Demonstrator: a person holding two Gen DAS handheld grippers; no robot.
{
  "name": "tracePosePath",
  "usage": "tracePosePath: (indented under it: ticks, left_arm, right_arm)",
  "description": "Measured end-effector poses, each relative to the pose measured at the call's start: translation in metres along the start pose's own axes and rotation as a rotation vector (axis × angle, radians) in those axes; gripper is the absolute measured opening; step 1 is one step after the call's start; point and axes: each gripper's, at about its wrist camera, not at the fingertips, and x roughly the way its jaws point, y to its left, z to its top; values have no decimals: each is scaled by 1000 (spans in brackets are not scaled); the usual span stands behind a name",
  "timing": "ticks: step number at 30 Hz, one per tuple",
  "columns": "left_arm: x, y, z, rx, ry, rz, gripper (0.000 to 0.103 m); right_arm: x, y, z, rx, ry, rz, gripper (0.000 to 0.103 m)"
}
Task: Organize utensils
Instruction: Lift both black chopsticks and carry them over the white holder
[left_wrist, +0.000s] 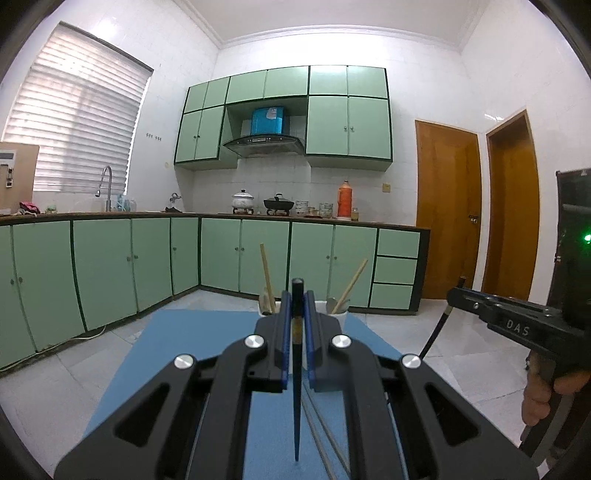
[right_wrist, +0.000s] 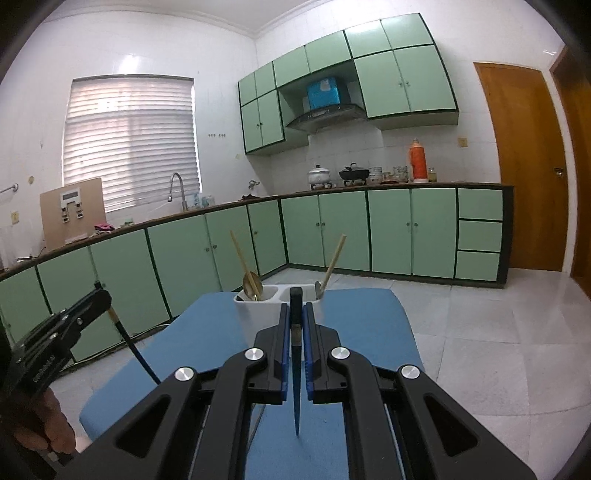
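My left gripper (left_wrist: 297, 306) is shut on a dark blue chopstick (left_wrist: 297, 398) that points down at the blue table (left_wrist: 177, 369). My right gripper (right_wrist: 296, 314) is shut on a second dark blue chopstick (right_wrist: 297, 391), also pointing down. A white utensil holder (right_wrist: 258, 310) stands at the table's far edge, just ahead of both grippers. It holds a bamboo chopstick and a spoon on the left (right_wrist: 248, 275) and on the right (right_wrist: 330, 266). The left gripper also shows in the right wrist view (right_wrist: 99, 295), the right gripper in the left wrist view (left_wrist: 452, 293).
Two thin pale sticks (left_wrist: 325, 439) lie on the table under my left gripper. Green kitchen cabinets (right_wrist: 332, 229) run along the far walls. A tiled floor (right_wrist: 480, 332) surrounds the table. Wooden doors (left_wrist: 447, 206) stand at the right.
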Motion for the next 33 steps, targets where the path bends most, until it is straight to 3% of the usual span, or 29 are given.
tracePosePath:
  ticks: [10,19,26,33]
  left_arm:
    - [11,8,35,-26,-51,-30,6]
    - [43,2,86,-33,-136,-62,6]
    - [87,-9,119,-28,-205,-58,6]
    - [142,-10,126,-12,-220,-28,6]
  right_arm:
    - [3,13,42,-54,-42,39,7]
    - [19,21,102,-84,-114,59,7]
    - [52,20,145,-87,-170,41,7]
    - [106,10,161,-66,-161,21,7]
